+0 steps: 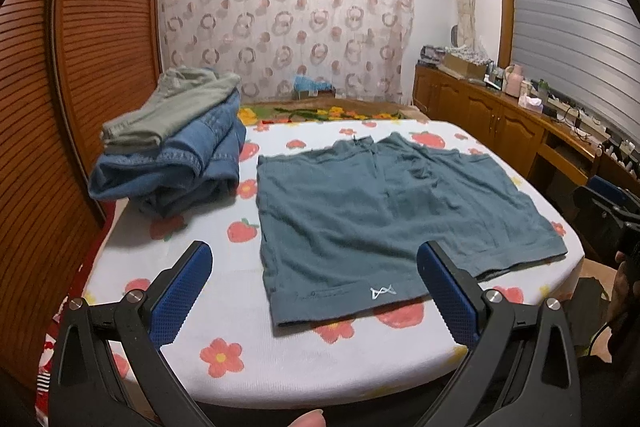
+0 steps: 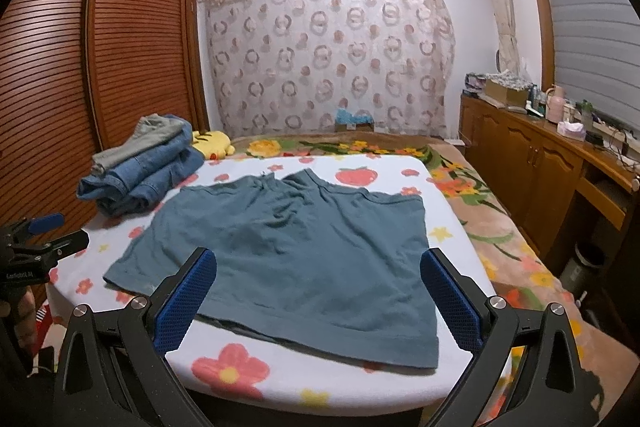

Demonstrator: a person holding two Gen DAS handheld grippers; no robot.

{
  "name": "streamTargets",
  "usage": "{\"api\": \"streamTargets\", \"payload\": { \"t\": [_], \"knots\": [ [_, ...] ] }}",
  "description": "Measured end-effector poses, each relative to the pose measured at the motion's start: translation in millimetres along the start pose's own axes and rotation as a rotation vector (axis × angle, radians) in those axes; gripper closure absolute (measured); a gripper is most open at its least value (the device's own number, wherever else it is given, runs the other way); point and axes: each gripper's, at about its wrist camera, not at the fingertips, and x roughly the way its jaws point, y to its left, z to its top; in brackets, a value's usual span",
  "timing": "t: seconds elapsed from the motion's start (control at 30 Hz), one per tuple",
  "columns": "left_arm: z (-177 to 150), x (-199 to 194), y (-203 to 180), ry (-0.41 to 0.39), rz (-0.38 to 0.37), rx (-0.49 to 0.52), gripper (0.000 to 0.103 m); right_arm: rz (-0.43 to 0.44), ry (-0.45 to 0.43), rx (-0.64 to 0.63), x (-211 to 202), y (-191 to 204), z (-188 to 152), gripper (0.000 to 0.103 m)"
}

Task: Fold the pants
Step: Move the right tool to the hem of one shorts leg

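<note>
The teal pants lie spread flat on the bed, which is covered with a white sheet printed with red flowers and strawberries; they sit just ahead of both pairs of fingers, with the hem nearest and the waistband at the far end; a small white logo shows on the near hem, between the left fingers and closer to the right-hand one. The left gripper hovers low over the near edge of the bed with its blue-padded fingers spread wide and holding nothing; the near left corner of the pants lies in the gap between them. The right gripper hangs over the near right part of the pants, its fingers likewise spread wide and empty, the cloth visible between them; I cannot tell whether either pair touches the fabric. Beyond the left fingers and off to their left, a stack of folded clothes rests on the bed, denim below and a grey-green piece on top, apart from the pants; a yellow plush toy peeks out just behind that stack. Past the bed hangs a patterned curtain; a slatted wooden wardrobe stands to the left, and a wooden counter crowded with small items runs along the right.
</note>
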Motion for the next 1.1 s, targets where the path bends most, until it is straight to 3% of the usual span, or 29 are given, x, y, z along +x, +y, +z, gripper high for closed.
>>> {"api": "streamTargets", "payload": {
  "t": [0.67, 1.1],
  "knots": [
    [-16.7, 39.7, 26.9, 0.126, -0.001, 0.018, 0.001, -0.037, 0.134, -0.017, 2.9, -7.0, 0.6, 0.014],
    [-34.2, 60.4, 39.4, 0.202, 0.016, -0.002, 0.001, -0.059, 0.235, 0.058, -10.4, -21.8, 5.0, 0.039]
  ]
}}
